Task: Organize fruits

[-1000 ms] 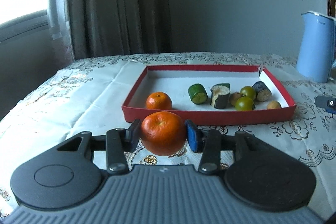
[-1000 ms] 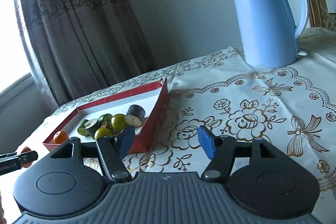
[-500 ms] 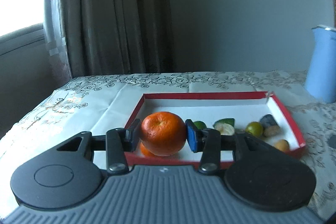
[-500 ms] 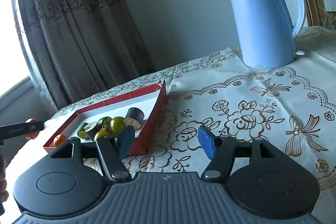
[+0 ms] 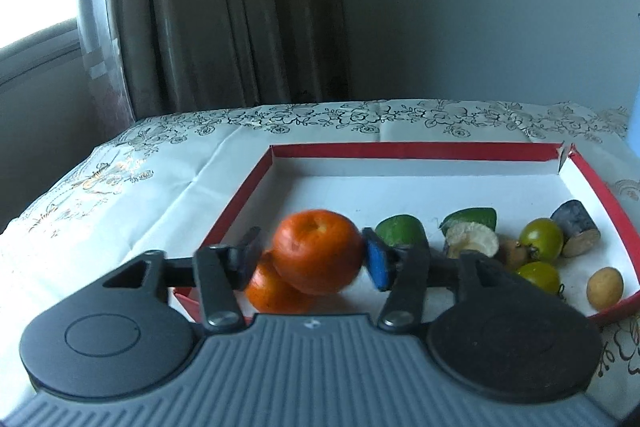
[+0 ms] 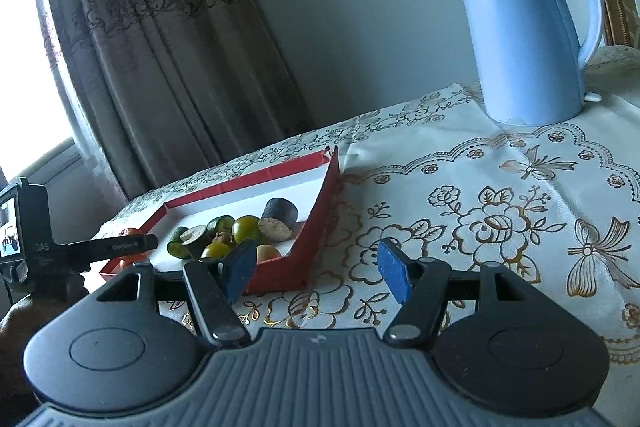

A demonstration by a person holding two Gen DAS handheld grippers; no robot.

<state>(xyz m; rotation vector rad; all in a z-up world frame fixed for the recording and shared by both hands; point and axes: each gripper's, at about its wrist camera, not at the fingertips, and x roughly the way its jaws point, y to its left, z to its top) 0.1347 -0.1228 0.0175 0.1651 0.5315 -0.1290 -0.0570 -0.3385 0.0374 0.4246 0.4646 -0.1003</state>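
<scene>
Left wrist view. Left gripper (image 5: 316, 257): ribbed grey body, black matte arms, blue pads; jaws are spread, with a gap seen at the left pad, the right pad at or near the peel of a mandarin (image 5: 318, 251), glossy orange and dimpled, slightly blurred. Whether it is still gripped cannot be told. It sits on top of a second mandarin (image 5: 269, 291) inside the near-left corner of a shallow cardboard tray (image 5: 404, 150), red-walled, white-floored, far-right corner torn. Along the tray's right half are listed: a green cut fruit (image 5: 400, 230); a green piece with pale pulpy face (image 5: 472, 231); two smooth green-yellow round fruits (image 5: 541, 239) (image 5: 538, 277); a dark cylindrical piece (image 5: 576, 233); a small tan oval fruit (image 5: 605, 287). The tray rests on a cream floral tablecloth (image 5: 132, 195).

Right wrist view. Right gripper (image 6: 316, 269): jaws wide apart, nothing held, hovering over the tablecloth beside the tray's right wall. A pale-blue plastic kettle (image 6: 524, 27) is noted, its small print too blurred to be read. On the left gripper's side "QAS" is legible.
</scene>
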